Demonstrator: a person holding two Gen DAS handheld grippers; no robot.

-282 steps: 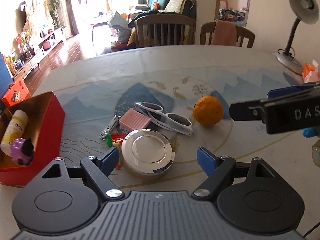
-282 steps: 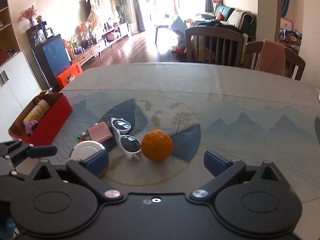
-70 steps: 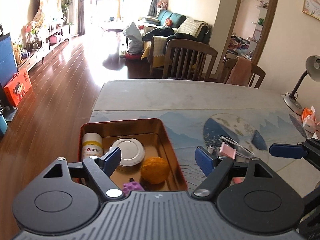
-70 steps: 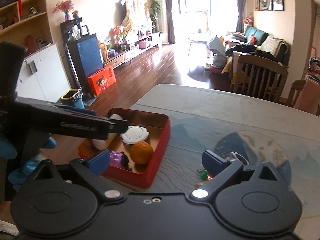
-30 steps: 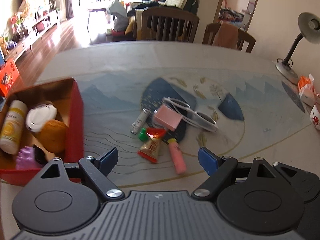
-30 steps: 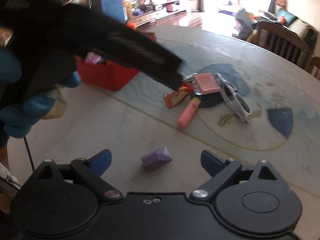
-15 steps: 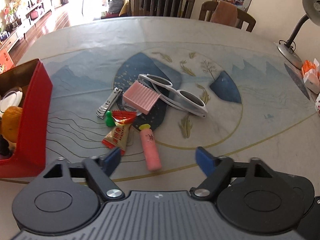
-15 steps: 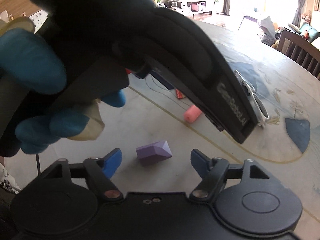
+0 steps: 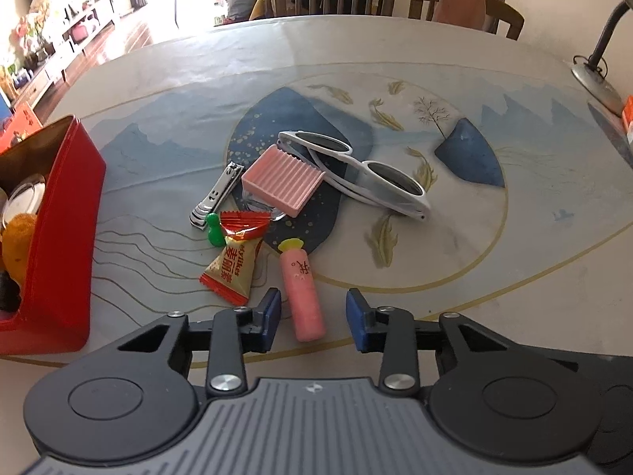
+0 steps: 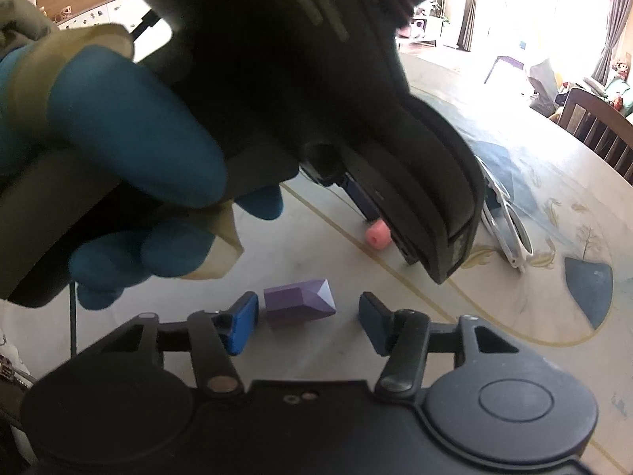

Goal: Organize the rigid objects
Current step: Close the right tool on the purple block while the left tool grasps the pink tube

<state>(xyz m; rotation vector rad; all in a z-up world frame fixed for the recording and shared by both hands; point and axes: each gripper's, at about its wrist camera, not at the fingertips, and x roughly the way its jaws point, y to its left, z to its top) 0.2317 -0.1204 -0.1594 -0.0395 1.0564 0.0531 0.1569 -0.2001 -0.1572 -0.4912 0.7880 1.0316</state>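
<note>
Pink tube [image 9: 302, 293] lies between the left gripper [image 9: 312, 318] pads and purple block [image 10: 298, 303] between the right gripper [image 10: 308, 322] pads, both jaws just closing in but not yet pinching, likely lining up lifts toward the red box [image 9: 65, 237].

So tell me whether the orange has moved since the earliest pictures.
Yes. The orange now lies inside the red box at the table's left edge; earlier it sat out on the table beside the sunglasses.
</note>
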